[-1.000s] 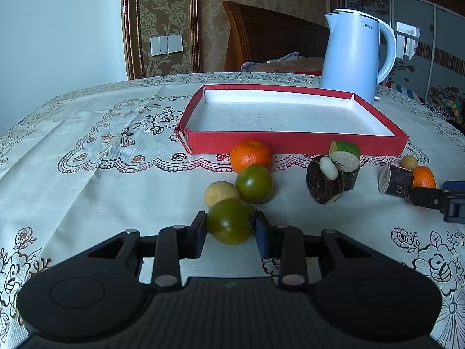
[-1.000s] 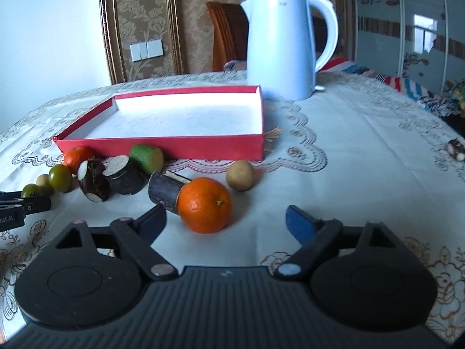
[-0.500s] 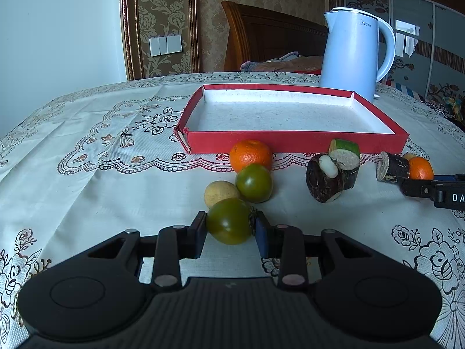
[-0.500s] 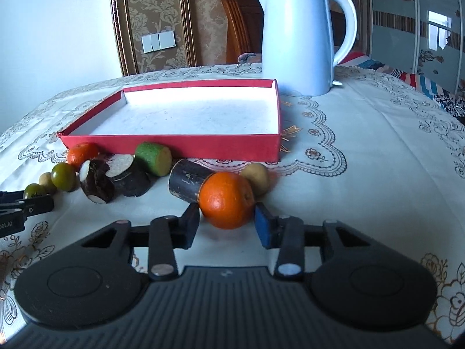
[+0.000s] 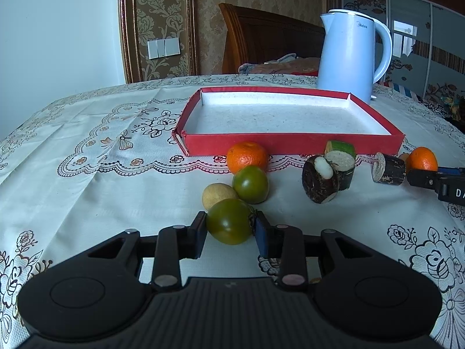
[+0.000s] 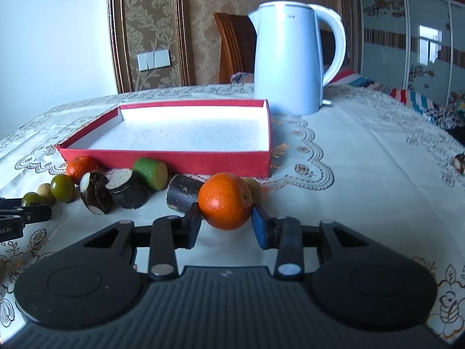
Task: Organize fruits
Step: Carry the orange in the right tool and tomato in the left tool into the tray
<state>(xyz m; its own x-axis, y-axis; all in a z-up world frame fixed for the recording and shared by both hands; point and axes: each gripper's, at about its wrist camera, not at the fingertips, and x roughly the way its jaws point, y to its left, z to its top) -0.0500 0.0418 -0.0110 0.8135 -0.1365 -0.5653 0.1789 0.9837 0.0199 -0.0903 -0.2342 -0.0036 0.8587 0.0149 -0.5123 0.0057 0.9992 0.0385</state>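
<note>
1. Your left tongs (image 5: 229, 229) are narrowed to a small gap and clenched on a dark green tomato (image 5: 229, 221); both pads press its sides. The tomato sits at the near edge of the fruit cluster, touching a small tan fruit (image 5: 218, 195) just behind it.
2. Your right tongs (image 6: 226, 221) are closing on an orange (image 6: 224, 200); the orange fills the gap, with both pads against its sides.
3. Orientation: tomato and orange are round, no long axis. The tomato's stem end faces the blue pad on the right. A dark cut cylinder (image 6: 183, 193) lies on its side just left of the orange, its long axis running towards the red tray (image 6: 162, 161).
4. Between the two tongs: a second green tomato (image 5: 250, 184), a second orange (image 5: 247, 157) against the tray's near wall, two dark cut pieces with pale faces (image 5: 327, 179), and a green cut piece (image 5: 340, 147).
5. The tray holds no fruit; its floor is white.
6. Surface (image 5: 87, 186): white embroidered cloth with floral edging. A pale blue kettle (image 5: 350, 55) stands behind the tray.
7. Room: patterned wallpaper, a wall switch (image 5: 163, 48), a wooden headboard (image 5: 267, 43).
</note>
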